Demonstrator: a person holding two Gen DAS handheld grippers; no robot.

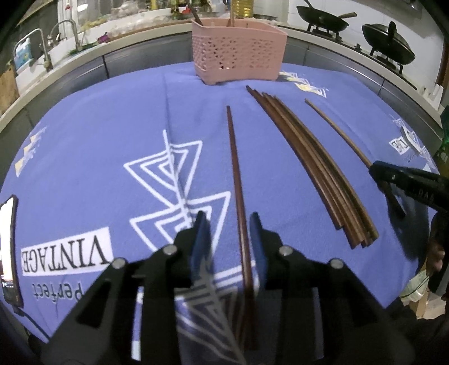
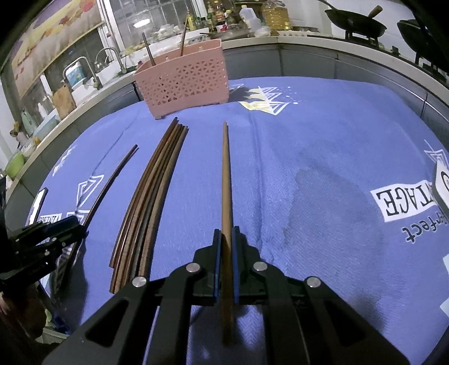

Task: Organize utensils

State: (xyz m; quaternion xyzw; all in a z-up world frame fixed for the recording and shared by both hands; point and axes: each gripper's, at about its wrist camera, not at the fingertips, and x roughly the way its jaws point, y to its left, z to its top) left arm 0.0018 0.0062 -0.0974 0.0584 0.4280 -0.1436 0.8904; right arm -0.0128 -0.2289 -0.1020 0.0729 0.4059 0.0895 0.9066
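phone: lies at the left edge of the counter, on the blue cloth, screen lit.
blue cloth: covers the counter; printed with white triangles and the word VINTAGE.
left claw: jaws stand narrowly apart around the dark chopstick, a gap showing on the left side; on the right the pad sits so close to the stick that I cannot tell whether it touches.
dark chopstick: lies on the cloth, running from between the left claw's pads toward the far edge of the counter, pointing at the basket.
pink basket: perforated plastic, stands upright near the far edge of the counter, with two sticks standing tilted in it.
bundle of chopsticks: several brown ones lying side by side on the cloth, between the two claws, tips toward the basket.
light chopstick: lighter brown, pinched between the pads of the right claw, its far end reaching toward the basket; whether that end rests on the cloth I cannot tell.
right claw: closed tight on the light chopstick, nearer the counter's near edge.
woks: two dark ones on a stove beyond the counter's far right corner.
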